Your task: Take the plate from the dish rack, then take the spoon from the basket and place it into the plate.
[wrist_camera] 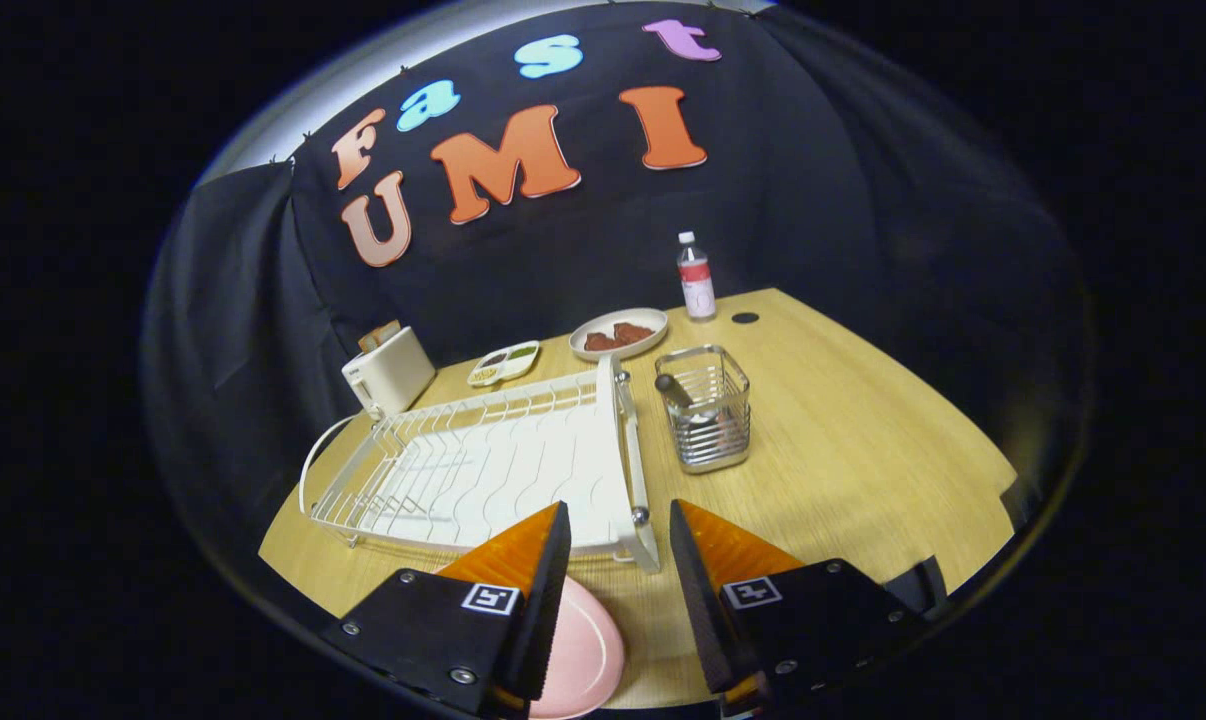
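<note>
Gripper wide open and holding nothing, pink plate flat on the counter under its left finger, white dish rack just ahead, spoon upright in the wire basket beyond the right finger

The table looks like pale wood with a smooth, lightly grained matt top. The dish rack is white coated wire, faintly glossy. The basket is shiny metal wire. The plate looks like smooth pink plastic with a soft sheen. The bottle is clear plastic. The wall is matt black cloth.
</note>
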Demonstrator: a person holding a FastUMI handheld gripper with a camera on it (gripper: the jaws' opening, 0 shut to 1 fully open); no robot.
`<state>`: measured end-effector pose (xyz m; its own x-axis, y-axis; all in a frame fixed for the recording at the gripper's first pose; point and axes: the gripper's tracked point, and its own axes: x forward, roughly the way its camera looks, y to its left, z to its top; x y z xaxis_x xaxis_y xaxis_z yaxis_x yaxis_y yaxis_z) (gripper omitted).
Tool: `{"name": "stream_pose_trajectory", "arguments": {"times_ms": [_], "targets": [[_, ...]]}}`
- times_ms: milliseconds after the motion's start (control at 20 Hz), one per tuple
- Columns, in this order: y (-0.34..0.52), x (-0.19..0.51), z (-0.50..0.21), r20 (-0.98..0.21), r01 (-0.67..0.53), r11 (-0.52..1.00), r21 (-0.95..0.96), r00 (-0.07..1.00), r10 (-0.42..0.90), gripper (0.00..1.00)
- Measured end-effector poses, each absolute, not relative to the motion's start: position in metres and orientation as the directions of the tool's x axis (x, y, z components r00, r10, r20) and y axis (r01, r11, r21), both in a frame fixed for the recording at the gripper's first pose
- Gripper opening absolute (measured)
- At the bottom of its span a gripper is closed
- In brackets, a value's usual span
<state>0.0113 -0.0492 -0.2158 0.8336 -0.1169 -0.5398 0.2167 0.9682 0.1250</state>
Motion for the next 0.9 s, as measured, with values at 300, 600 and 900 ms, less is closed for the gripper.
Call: {"name": "stream_pose_trajectory", "arguments": {"times_ms": [300, 600, 900], "targets": [[-0.080, 0.048, -0.207, -0.445, 0.258, 0.965, 0.041, 0.870, -0.213, 0.57], [-0.097, 0.082, -0.230, -0.414, 0.254, 0.967, -0.007, 0.880, -0.234, 0.50], [-0.106, 0.112, -0.235, -0.338, 0.241, 0.967, -0.079, 0.906, -0.253, 0.34]]}}
